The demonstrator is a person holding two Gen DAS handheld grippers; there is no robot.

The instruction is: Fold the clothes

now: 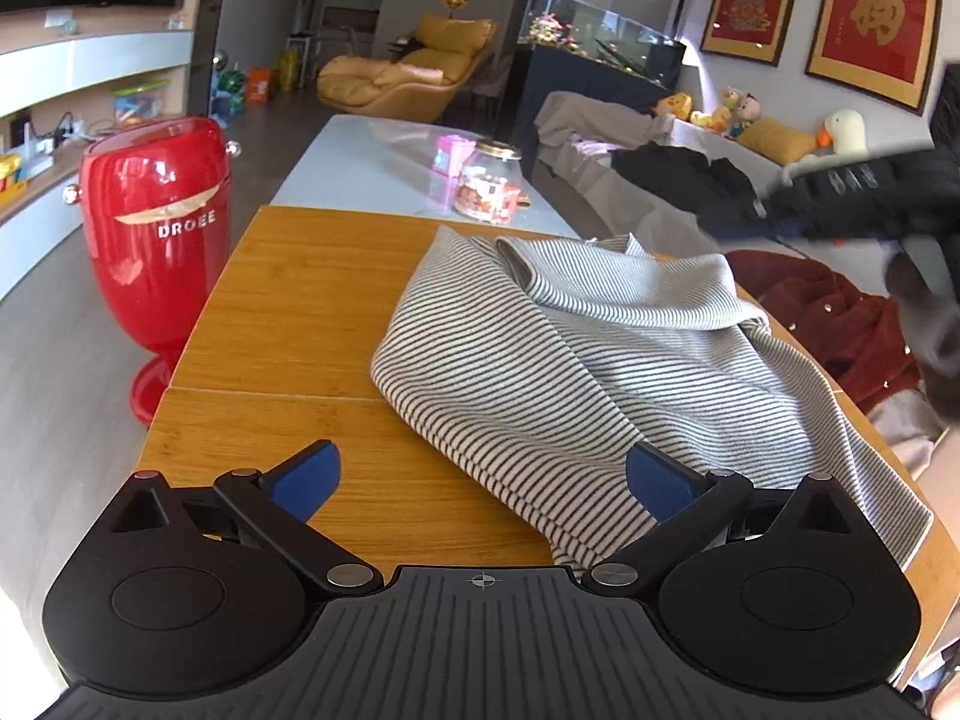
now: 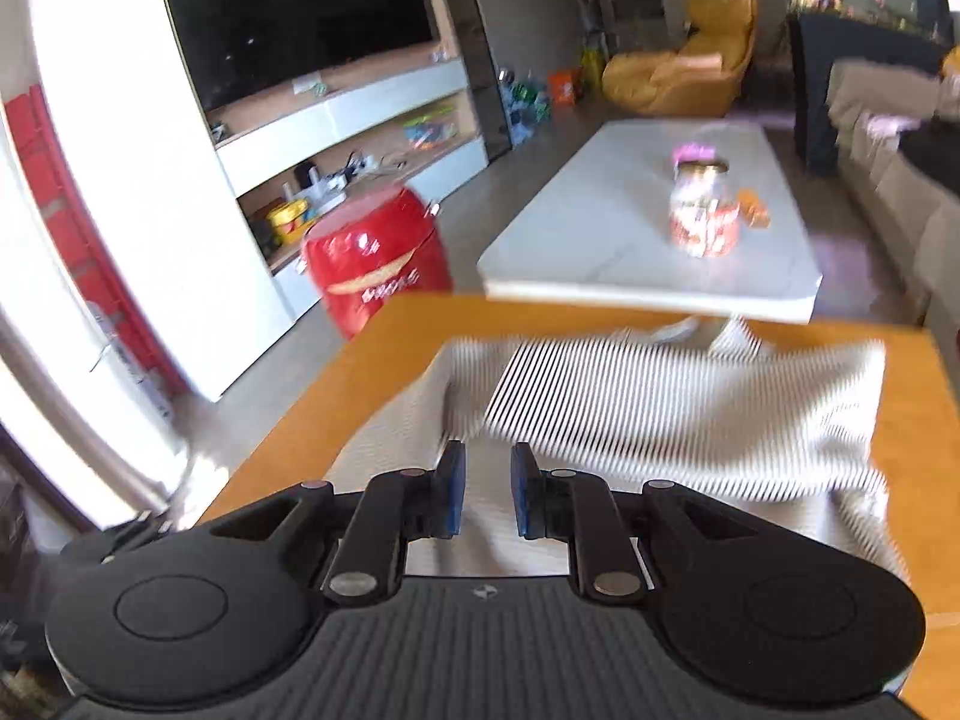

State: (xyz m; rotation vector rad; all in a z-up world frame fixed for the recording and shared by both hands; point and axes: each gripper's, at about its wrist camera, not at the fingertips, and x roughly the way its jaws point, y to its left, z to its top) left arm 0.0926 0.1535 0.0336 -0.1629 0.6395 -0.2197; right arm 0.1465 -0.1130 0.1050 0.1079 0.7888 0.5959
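A grey-and-white striped garment (image 1: 570, 360) lies crumpled on the right half of a wooden table (image 1: 300, 300). My left gripper (image 1: 483, 483) hangs open and wide just above the table's near edge. Its right fingertip (image 1: 660, 483) is over the garment's near hem and its left fingertip over bare wood. In the right wrist view the striped garment (image 2: 660, 408) is motion-blurred below my right gripper (image 2: 486, 489). Its fingers stand a narrow gap apart with nothing pinched between them. That tool's blurred black body (image 1: 870, 192) shows high at the right, off the table's side.
A red bin (image 1: 156, 228) stands on the floor left of the wooden table (image 2: 384, 348). Beyond is a white coffee table (image 1: 360, 162) with a glass jar (image 1: 489, 189). A dark red garment (image 1: 840, 324) lies off the right edge; a sofa (image 1: 678, 222) with dark clothes runs behind.
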